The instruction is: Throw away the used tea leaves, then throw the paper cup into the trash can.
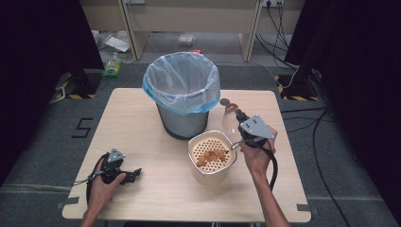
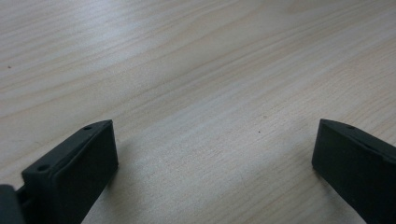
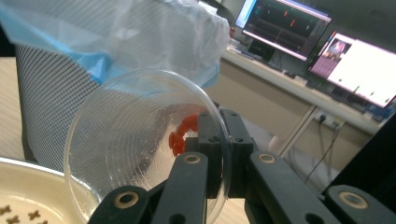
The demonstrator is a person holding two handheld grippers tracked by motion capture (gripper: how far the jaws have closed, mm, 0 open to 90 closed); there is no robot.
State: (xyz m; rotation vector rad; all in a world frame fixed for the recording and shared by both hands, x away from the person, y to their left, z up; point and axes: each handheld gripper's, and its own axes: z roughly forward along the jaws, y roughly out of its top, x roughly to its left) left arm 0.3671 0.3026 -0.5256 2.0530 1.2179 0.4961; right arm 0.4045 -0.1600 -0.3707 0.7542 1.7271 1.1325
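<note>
Right tongs (image 3: pixel 219 154) are pinching the rim of a clear plastic dish (image 3: pixel 140 144), jaws closed narrow on its edge. The dish is round, see-through, ringed with fine concentric ridges, and is tilting on its side; a small red-orange smear (image 3: pixel 182 133) is clinging to its inside near the jaws. In the high view the right tongs (image 1: pixel 235 113) are holding the dish (image 1: pixel 230 120) up in the air between the bin and the cream container, just right of the bin's wall.

The mesh waste bin (image 1: pixel 182 94) is standing mid-counter toward the far side, lined with a pale blue bag (image 3: pixel 107 42) folding over its rim. Just in front of it a cream square container (image 1: pixel 212 158) with a perforated insert is sitting, holding brownish crumbs (image 1: pixel 212 156) (exact kind unclear). A small grey round thing (image 1: pixel 224 101) is lying beside the bin on the right.

Left tongs (image 1: pixel 132 175) are resting low on the counter (image 1: pixel 142 123) near the front-left corner, jaws spread wide with nothing between them; the left gripper view is showing bare wood grain (image 2: pixel 210 93) between the two black jaws.

Bin and container are crowding the centre; the counter's left half and the far-right strip are lying open. Monitors (image 3: pixel 322 51) are glowing on a desk behind.
</note>
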